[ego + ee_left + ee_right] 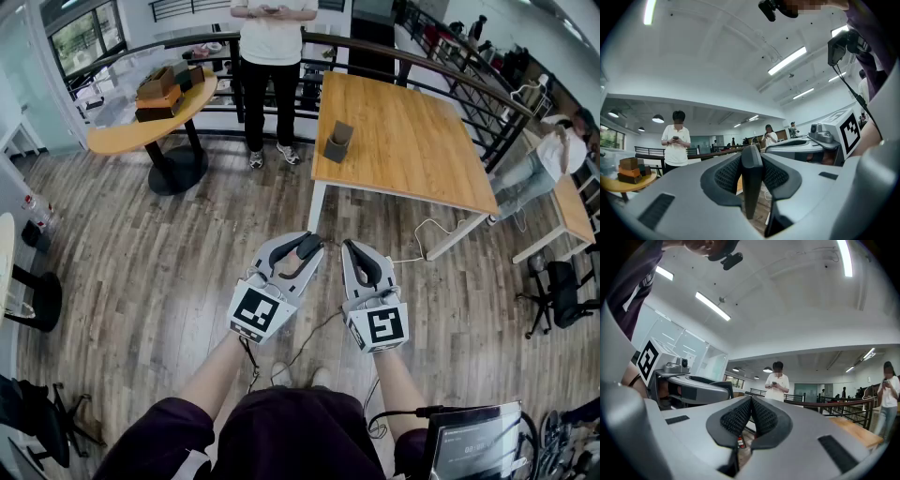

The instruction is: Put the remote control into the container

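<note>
On the table (412,141), only the head view shows the container (337,141).

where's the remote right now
Head view, centre: the remote sits clamped in the left tongs, beside the right tongs, short of the wooden table.

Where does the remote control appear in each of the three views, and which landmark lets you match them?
Head view: the remote control is at centre, clamped in the left gripper.
Left gripper view: lower centre, a dark slab seen edge-on between the pads.
Right gripper view: it cannot be made out; only the left gripper's body shows at the left.
Shared landmark: the standing person in a white shirt.
</note>
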`<state>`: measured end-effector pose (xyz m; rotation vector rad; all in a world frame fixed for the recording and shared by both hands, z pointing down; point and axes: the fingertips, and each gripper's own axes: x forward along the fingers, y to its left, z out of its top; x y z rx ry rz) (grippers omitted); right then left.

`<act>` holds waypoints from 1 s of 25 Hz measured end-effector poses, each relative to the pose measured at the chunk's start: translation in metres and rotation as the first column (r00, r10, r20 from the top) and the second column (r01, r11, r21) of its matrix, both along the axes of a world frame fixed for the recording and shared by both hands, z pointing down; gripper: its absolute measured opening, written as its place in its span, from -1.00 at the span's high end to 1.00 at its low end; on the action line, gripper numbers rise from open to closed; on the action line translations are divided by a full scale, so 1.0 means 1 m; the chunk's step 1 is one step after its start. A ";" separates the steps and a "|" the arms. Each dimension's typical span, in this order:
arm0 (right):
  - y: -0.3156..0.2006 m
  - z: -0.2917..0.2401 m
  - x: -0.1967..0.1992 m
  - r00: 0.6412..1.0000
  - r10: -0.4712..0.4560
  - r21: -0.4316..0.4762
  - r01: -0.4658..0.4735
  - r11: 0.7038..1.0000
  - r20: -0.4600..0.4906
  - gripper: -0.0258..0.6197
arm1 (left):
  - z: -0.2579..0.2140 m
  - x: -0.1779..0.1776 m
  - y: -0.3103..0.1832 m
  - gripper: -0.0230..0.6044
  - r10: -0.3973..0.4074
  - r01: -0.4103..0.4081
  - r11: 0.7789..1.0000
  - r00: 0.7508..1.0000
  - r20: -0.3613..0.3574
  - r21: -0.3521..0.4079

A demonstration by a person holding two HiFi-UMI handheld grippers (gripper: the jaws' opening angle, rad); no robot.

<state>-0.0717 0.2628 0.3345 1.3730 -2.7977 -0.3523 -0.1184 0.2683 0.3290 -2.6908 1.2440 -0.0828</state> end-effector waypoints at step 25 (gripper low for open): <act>-0.108 0.009 0.028 1.000 0.010 -0.010 -0.009 1.000 0.016 0.86 | 0.006 0.029 -0.113 0.56 0.006 -0.006 1.000 1.000 -0.004 -0.001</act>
